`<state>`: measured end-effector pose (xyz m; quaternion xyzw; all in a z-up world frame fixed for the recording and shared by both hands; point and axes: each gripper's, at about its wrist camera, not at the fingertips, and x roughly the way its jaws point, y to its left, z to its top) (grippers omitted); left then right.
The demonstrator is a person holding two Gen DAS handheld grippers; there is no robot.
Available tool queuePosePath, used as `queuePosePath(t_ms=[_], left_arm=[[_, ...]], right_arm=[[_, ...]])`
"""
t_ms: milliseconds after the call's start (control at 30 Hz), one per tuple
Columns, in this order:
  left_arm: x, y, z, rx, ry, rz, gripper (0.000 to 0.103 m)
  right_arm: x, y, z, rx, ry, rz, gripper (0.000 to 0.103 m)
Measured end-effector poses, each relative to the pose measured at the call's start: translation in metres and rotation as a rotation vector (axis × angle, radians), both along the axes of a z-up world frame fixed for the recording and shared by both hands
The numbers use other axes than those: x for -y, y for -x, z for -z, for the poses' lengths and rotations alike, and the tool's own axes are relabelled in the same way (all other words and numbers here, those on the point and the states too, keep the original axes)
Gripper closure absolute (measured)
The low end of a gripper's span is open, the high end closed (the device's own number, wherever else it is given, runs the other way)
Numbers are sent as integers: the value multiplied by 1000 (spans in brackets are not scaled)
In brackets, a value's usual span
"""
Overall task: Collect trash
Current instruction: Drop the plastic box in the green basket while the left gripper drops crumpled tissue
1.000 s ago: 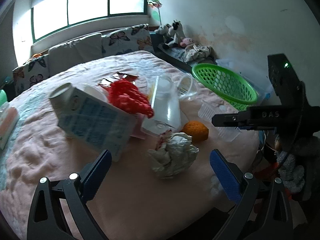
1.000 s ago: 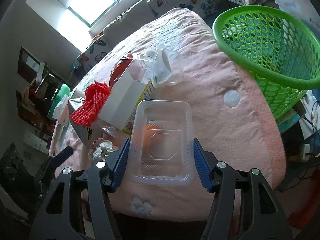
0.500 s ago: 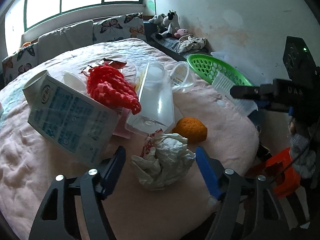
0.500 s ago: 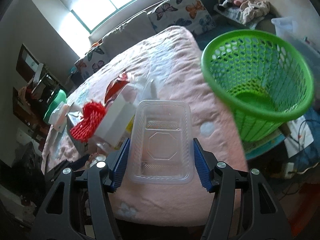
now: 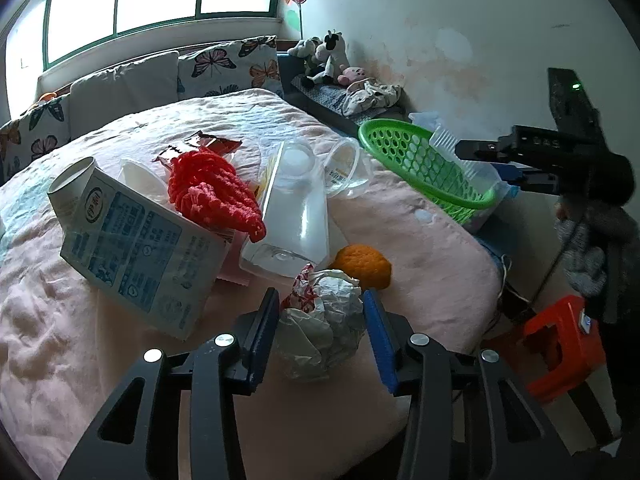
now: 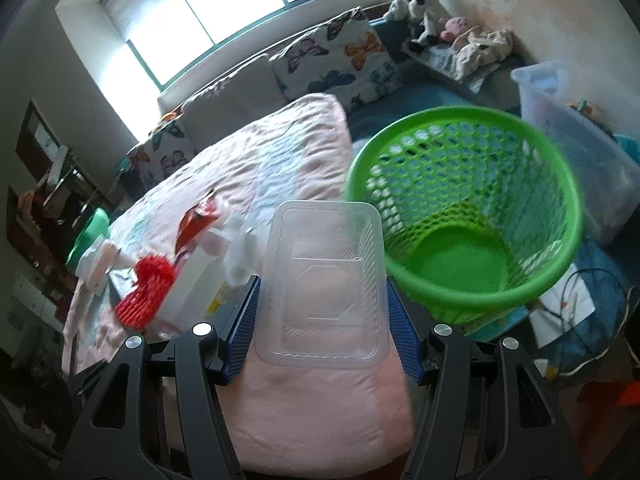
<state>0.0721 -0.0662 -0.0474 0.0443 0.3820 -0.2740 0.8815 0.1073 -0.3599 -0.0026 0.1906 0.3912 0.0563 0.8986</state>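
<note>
My left gripper (image 5: pixel 322 330) is closed around a crumpled white paper ball (image 5: pixel 320 320) on the pink bed cover (image 5: pixel 420 248); the pads touch both its sides. My right gripper (image 6: pixel 322 320) is shut on a clear plastic tray (image 6: pixel 322 288) and holds it in the air just left of the green mesh basket (image 6: pixel 464 216). In the left wrist view the right gripper (image 5: pixel 472 152) holds the tray (image 5: pixel 444 140) over the basket's rim (image 5: pixel 420 168). The basket looks empty inside.
On the bed lie a milk carton (image 5: pixel 136 248), red mesh net (image 5: pixel 212 196), clear jar (image 5: pixel 292 212), clear cup (image 5: pixel 348 168), orange (image 5: pixel 364 266) and a red wrapper (image 5: pixel 200 146). An orange stool (image 5: pixel 560 344) and a clear storage bin (image 6: pixel 576 136) stand beside the bed.
My left gripper moved forward and its fingers closed in on the paper ball. My right gripper lifted the clear tray off the bed and carried it right, towards the green basket.
</note>
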Motion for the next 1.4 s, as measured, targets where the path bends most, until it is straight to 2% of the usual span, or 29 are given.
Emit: queuePosePath(t_ms=[333, 500, 700, 867, 1100, 1400], left_arm=[[15, 5, -45, 45, 76, 59, 61], [43, -18, -68, 76, 98, 97, 61], [91, -57, -85, 93, 81, 131, 61], [133, -92, -85, 51, 70, 165, 61], [180, -120, -78, 28, 53, 198, 61], [230, -144, -50, -54, 26, 221, 57]], right_arm=[[50, -19, 8, -21, 82, 101, 42], [70, -36, 20, -51, 130, 120, 41], [83, -51, 39, -89, 137, 123, 40], [90, -54, 43, -87, 143, 126, 37], [97, -40, 34, -49, 195, 135, 35], [110, -17, 32, -35, 196, 153, 35]])
